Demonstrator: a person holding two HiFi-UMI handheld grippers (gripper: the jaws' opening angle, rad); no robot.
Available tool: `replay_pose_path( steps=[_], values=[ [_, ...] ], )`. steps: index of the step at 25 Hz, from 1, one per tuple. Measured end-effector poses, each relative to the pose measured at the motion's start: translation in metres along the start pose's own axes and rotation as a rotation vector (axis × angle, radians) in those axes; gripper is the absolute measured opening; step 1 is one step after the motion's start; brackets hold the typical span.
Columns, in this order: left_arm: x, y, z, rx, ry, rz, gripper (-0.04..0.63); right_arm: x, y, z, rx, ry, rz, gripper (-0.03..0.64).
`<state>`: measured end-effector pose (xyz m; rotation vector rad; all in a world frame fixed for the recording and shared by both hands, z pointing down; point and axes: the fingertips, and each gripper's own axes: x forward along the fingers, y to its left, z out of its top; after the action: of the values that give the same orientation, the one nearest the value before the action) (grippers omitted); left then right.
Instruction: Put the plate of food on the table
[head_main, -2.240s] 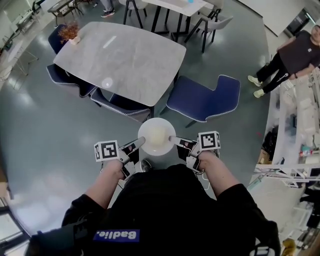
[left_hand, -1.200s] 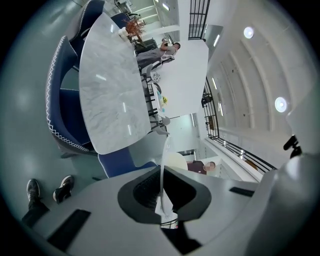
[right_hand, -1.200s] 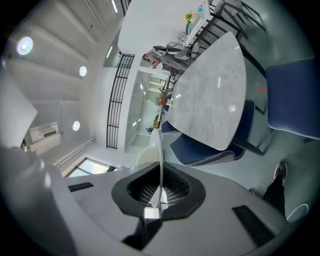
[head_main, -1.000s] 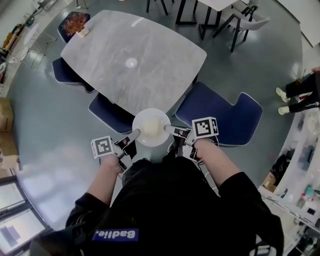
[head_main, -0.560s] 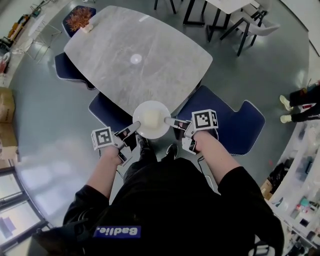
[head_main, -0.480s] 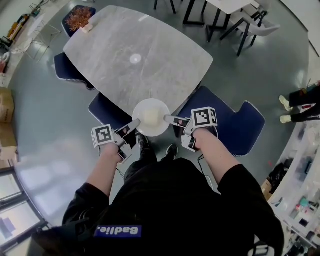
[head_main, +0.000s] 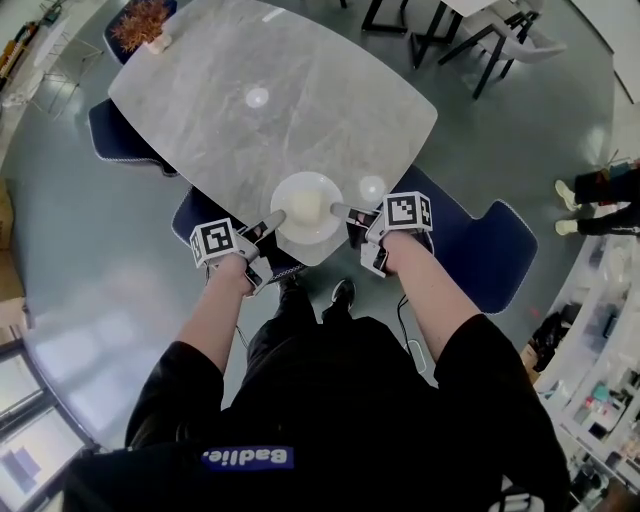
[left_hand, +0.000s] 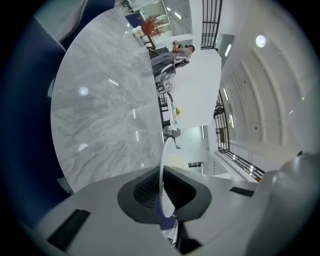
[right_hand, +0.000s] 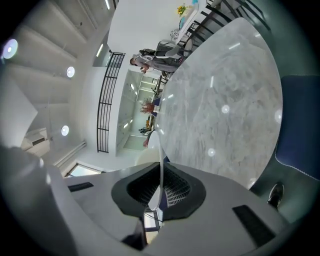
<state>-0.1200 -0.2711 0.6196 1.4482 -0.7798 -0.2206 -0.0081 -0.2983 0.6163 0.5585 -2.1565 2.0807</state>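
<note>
A white plate with a pale yellow mound of food hangs over the near edge of the grey marble table. My left gripper is shut on the plate's left rim. My right gripper is shut on its right rim. In the left gripper view the rim runs edge-on between the dark pads, with the table beyond it. The right gripper view shows the same: the rim is pinched and the table lies ahead. Whether the plate touches the tabletop I cannot tell.
Blue chairs stand around the table: one at the right, one partly under the near edge, one at the left. An orange plant sits on the far left corner. A person's legs show at the right. Another table with chairs stands behind.
The plate, held by both grippers, has moved forward from above the blue chair and floor to above the table's near edge. The table now lies closer.
</note>
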Motion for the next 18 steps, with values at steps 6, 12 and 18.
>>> replay_pose_path(
  steps=[6, 12, 18],
  values=[
    [0.024, 0.038, 0.049, -0.009, 0.017, 0.024, 0.015, 0.041, -0.032, 0.036, 0.043, -0.086, -0.040, 0.018],
    [0.051, 0.065, 0.095, -0.003, 0.041, 0.042, 0.017, 0.073, -0.058, 0.073, 0.070, -0.151, -0.064, 0.018],
    [0.070, 0.094, 0.108, -0.040, 0.042, 0.057, 0.017, 0.087, -0.086, 0.087, 0.088, -0.173, -0.096, 0.018]
  ],
)
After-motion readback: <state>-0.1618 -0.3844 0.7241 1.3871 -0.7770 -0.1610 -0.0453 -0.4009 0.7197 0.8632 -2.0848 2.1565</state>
